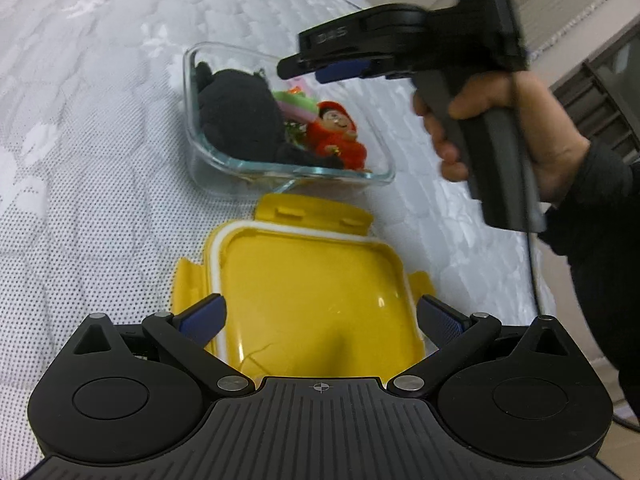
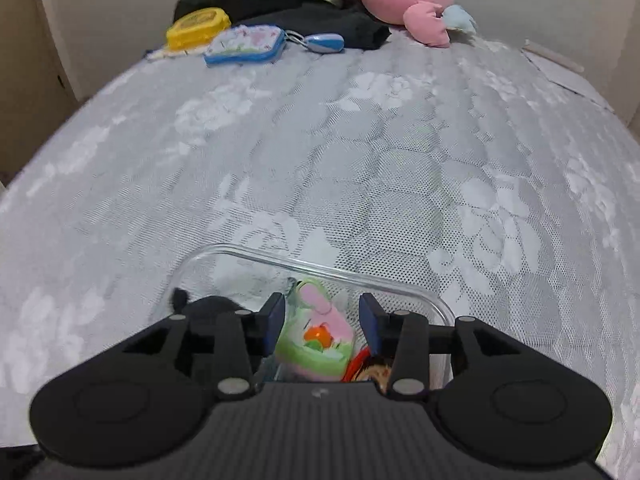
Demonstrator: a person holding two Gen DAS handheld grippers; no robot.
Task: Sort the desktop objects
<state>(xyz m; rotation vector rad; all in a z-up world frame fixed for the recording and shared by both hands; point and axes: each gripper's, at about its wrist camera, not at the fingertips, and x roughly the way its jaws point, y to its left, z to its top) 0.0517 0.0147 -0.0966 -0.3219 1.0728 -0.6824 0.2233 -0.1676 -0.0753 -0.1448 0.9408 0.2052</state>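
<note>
Right-wrist view: red doll (image 2: 370, 368) mostly hidden.

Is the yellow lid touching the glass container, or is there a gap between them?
Cannot tell. In the left wrist view, the yellow lid lies just in front of the glass container; its tab reaches the near wall, but refraction through the glass hides any contact or gap.

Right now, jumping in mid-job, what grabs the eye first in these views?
The bright yellow lid lies on the white patterned bedspread between the open left gripper fingers. Just beyond it, a clear glass container holds a black plush, a red doll and a green-pink toy, with the open right gripper above it.
</note>
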